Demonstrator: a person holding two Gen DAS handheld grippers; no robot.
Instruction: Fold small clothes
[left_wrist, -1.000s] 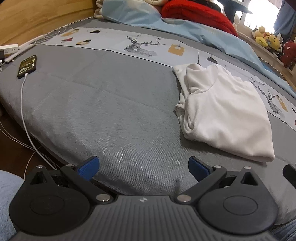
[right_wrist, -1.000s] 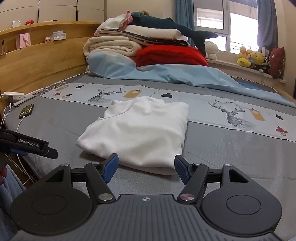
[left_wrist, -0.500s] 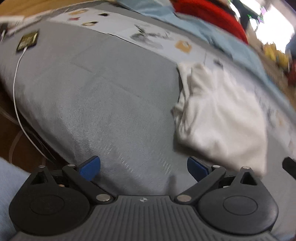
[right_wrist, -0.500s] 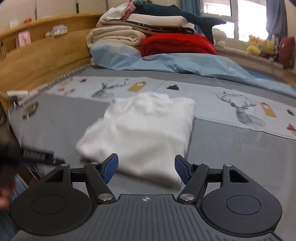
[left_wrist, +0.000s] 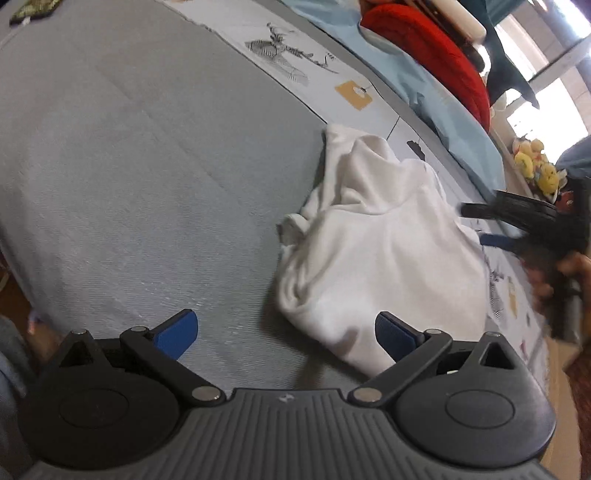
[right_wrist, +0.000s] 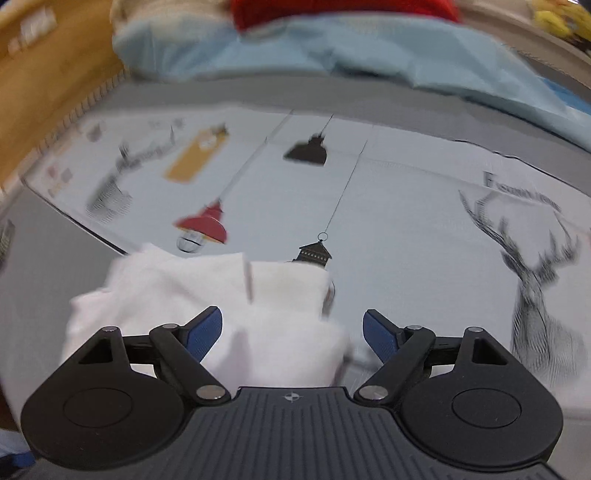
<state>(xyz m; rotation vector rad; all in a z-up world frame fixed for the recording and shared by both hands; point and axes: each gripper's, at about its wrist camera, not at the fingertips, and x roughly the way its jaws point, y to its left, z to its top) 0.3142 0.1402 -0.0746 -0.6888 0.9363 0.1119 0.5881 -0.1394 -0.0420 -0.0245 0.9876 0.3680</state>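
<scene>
White garment lies folded on the grey bed, near its front edge. Left claw spread wide, empty, near garment's corner. Right claw spread apart above garment, empty.

1. The folded garment lies on the bed cover.
2. The left gripper sits at the garment's near edge.
3. The right gripper is over its far right part.
4. The stacked bedding lies far behind.
</scene>
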